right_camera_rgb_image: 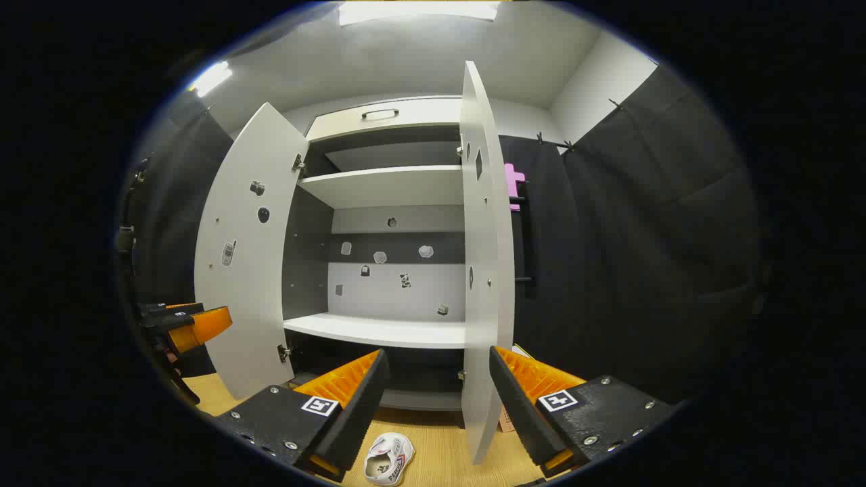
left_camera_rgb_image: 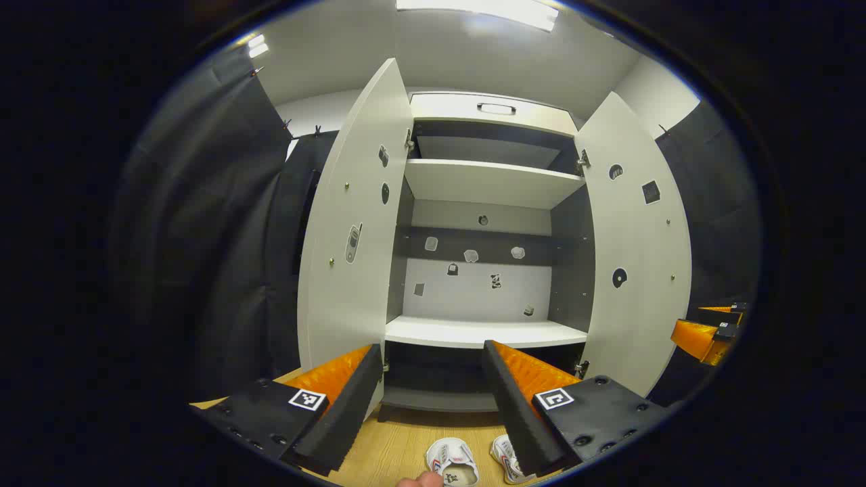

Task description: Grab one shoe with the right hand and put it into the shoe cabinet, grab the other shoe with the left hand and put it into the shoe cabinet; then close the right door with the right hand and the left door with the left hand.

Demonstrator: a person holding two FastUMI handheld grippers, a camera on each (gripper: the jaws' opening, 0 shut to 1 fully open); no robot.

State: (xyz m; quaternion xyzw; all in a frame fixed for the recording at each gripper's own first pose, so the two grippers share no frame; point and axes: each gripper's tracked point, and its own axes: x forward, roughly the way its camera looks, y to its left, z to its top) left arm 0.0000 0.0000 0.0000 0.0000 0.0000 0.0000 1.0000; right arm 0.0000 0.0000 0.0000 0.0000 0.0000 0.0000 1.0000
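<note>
Both sneakers (left_camera_rgb_image: 452,461) sit on the wooden floor (left_camera_rgb_image: 399,439) near the shoe cabinet (left_camera_rgb_image: 484,203), whose shelves are bare and doors swung open. Left tongs (left_camera_rgb_image: 433,385) and right tongs (right_camera_rgb_image: 436,392) hang wide, holding nothing. Risk, I judge: the right door (right_camera_rgb_image: 484,270) stands edge-on by the right tongs and could be bumped.

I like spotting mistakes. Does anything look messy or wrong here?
Nothing looks broken or spilled. Two white sneakers sit on the wooden floor before the white shoe cabinet, whose doors stand open.
</note>
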